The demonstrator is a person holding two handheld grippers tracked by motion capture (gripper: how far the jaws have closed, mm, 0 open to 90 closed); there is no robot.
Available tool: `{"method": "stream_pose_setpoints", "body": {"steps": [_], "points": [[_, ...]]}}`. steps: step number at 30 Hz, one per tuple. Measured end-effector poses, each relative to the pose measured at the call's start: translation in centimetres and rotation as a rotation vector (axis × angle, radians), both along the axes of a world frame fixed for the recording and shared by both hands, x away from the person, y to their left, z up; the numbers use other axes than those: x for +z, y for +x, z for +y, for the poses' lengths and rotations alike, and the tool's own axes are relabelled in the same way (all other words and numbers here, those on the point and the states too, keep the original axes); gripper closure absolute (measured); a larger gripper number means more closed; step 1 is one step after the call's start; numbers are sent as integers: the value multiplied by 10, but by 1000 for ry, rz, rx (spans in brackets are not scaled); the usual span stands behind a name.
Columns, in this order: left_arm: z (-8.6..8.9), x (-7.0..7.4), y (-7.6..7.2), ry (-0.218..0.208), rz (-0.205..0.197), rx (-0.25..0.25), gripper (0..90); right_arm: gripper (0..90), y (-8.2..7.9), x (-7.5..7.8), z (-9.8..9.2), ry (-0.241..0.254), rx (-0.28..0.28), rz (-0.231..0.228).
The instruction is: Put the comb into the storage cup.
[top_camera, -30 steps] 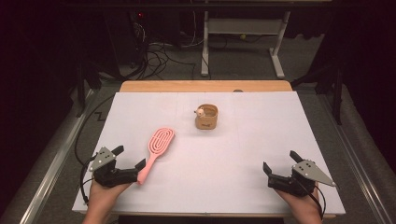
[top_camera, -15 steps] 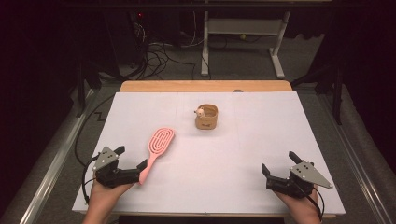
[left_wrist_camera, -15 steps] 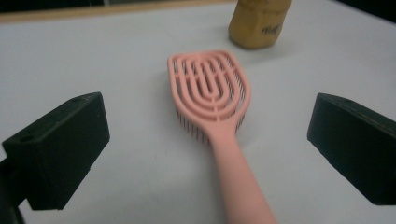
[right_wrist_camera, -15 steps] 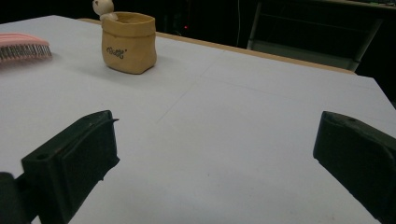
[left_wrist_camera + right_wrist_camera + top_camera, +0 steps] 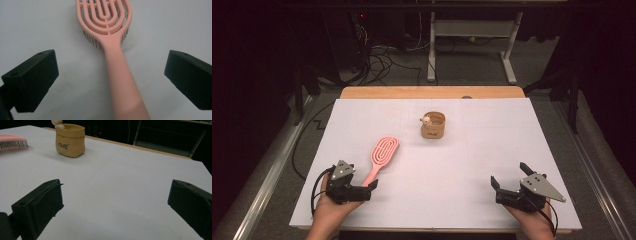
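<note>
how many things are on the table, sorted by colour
pink: 1, the hairbrush
tan: 1, the small sack-shaped pot
black: 2, the left gripper and the right gripper, both with jaws apart
total: 4

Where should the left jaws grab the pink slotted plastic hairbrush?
On its handle, approached from the near end. The pink slotted plastic hairbrush lies flat, bristles down, handle pointing at the left gripper, whose open jaws already straddle that narrow, smooth handle; the head is wider.
</note>
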State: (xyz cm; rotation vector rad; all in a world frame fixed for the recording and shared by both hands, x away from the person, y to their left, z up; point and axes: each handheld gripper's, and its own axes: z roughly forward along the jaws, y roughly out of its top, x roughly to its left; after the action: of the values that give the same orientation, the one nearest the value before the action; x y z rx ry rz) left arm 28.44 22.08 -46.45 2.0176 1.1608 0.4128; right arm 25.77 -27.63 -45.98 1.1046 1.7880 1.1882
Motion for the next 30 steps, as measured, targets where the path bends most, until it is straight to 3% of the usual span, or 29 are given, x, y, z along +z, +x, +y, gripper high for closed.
{"method": "stream_pose_setpoints", "body": {"steps": [2,6,8,13,19,21,28,30], "points": [[-2,4,5,0,18,9,1,4,1,1,0,11,2,6],[-5,15,12,77,36,0,4,4,6,4,2,1,11,15],[-3,22,15,71,52,-2,4,4,6,2,1,1,16,13],[-7,31,23,116,89,-11,19,4,5,-2,0,-1,27,17],[-19,28,34,117,163,-44,20,4,2,-2,-1,13,33,20],[-21,26,37,151,178,-44,20,4,2,-1,-2,18,32,16],[-22,18,47,197,235,-40,20,4,1,1,-2,20,31,11],[-22,16,49,229,246,-36,21,4,0,1,-2,23,34,12]]}}
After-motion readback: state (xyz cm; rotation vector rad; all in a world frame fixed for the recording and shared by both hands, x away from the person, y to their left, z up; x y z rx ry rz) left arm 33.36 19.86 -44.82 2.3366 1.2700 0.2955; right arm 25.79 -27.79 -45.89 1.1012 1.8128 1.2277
